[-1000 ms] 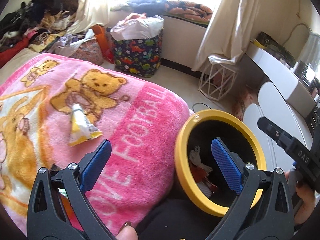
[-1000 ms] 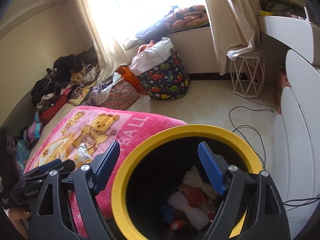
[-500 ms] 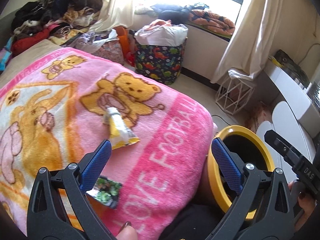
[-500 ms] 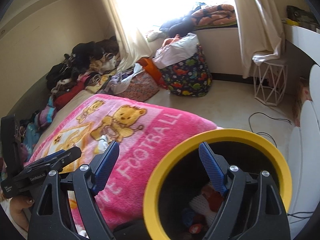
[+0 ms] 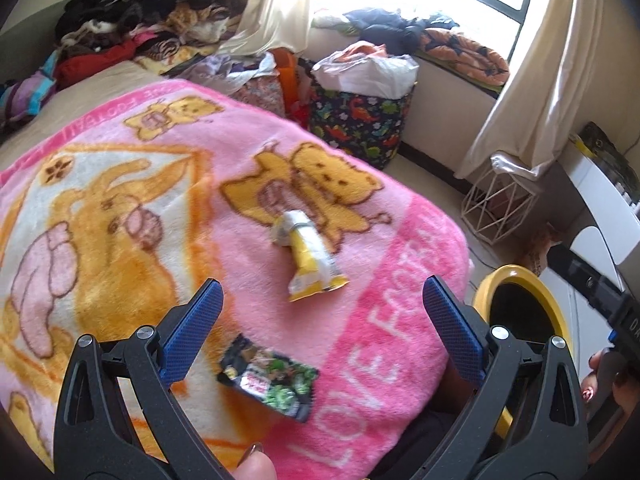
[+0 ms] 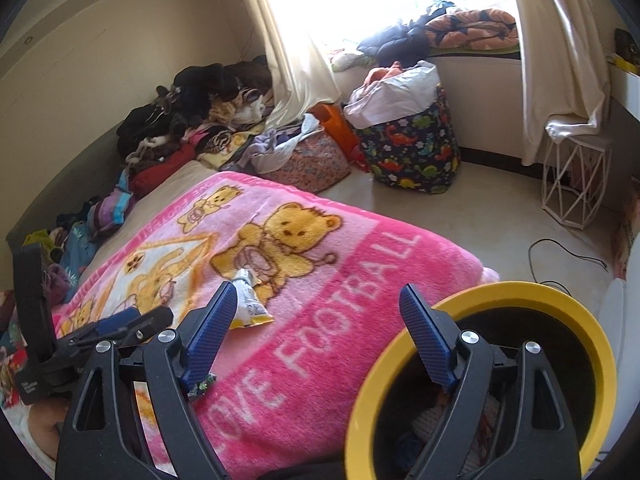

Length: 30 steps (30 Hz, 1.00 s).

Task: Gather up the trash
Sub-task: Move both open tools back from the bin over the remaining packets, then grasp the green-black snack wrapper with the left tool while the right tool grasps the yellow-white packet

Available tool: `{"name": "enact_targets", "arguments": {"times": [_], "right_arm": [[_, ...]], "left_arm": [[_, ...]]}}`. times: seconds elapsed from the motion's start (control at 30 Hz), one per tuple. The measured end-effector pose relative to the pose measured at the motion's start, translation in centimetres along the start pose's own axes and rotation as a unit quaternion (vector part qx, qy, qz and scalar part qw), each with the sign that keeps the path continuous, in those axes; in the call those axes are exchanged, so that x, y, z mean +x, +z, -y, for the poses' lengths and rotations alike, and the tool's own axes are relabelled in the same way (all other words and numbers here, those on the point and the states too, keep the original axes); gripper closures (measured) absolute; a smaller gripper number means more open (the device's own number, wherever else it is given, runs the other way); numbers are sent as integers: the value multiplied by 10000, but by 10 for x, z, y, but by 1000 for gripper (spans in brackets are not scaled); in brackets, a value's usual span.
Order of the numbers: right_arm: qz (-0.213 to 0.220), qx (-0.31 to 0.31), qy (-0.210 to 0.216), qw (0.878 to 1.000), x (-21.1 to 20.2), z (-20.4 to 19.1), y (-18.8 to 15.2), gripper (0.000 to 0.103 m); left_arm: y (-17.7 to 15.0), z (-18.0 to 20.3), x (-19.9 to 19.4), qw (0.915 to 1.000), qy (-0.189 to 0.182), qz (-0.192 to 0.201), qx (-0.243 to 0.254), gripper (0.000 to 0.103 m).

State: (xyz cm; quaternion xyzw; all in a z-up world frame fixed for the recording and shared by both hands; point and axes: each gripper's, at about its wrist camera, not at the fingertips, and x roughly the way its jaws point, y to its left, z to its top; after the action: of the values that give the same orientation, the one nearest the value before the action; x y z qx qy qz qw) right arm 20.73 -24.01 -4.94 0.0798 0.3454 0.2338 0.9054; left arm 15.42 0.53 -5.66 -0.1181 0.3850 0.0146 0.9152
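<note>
Pink blanket [image 5: 400, 248] bears two wrappers; yellow-rimmed bin [image 6: 480, 300] beside; both tongs gape empty.

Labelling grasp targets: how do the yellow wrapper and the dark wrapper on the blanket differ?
The yellow wrapper is elongated and twisted at its far end; the dark wrapper is flatter and more rectangular. The yellow wrapper lies farther out, by the bear print; the dark wrapper lies close in, between the left gripper's open fingers. Both lie loose on the pink blanket.

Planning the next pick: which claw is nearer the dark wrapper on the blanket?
Left. The left claw hovers open right over the dark wrapper; the right claw sits off beside it, by the bin.
</note>
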Motion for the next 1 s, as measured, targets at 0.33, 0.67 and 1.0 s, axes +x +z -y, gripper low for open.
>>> {"name": "enact_targets", "arguments": {"times": [0.33,0.67,1.0], "right_arm": [[-486,-262,312,9980,52,-27,9,22],[-1202,-433,670,9895,124,-55,6,22],[-1831,-485,923,9775,188,-77,-8,22]], "left_arm": [[-21,-43,28,9965,183,-677,-455,11],[-43,-57,50,9894,-51,-1194,-823,21],[-61,-54,60,9869,6,-1363,-859,37]]}}
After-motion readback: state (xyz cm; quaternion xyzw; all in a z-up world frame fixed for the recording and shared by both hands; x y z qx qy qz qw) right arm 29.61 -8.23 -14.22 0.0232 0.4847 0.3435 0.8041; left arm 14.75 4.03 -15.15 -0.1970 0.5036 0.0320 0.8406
